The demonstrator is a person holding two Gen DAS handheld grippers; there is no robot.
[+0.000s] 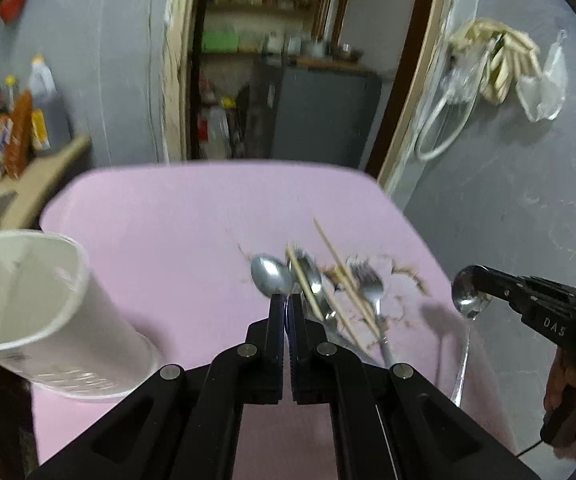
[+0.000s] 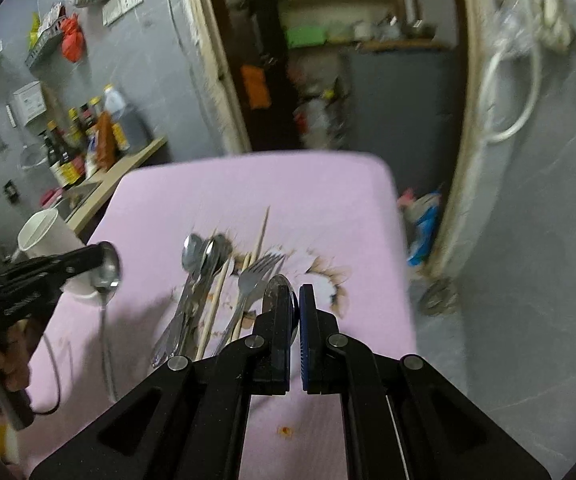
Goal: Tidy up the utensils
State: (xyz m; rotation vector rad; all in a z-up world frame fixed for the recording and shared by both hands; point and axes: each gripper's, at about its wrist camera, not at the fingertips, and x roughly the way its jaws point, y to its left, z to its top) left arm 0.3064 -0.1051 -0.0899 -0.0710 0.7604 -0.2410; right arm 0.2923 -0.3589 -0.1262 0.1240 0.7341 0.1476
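Note:
A pile of steel spoons [image 2: 196,256], a fork [image 2: 254,276] and wooden chopsticks [image 2: 262,232] lies on the pink table [image 2: 248,184]. My left gripper [image 1: 287,300] is shut on a spoon [image 1: 268,274] by its bowl; in the right wrist view this spoon [image 2: 106,268] hangs handle down above the table. My right gripper [image 2: 295,296] is shut on another spoon [image 2: 278,286]; in the left wrist view that spoon [image 1: 468,292] hangs by its bowl off the table's right side. A white paper cup [image 1: 44,312] stands at the table's left.
Bottles [image 2: 72,140] crowd a wooden counter to the left. A doorway with shelves [image 2: 328,20] lies behind the table. Brown stains [image 2: 328,276] mark the table by the pile. A grey wall with hanging bags [image 1: 508,68] is on the right.

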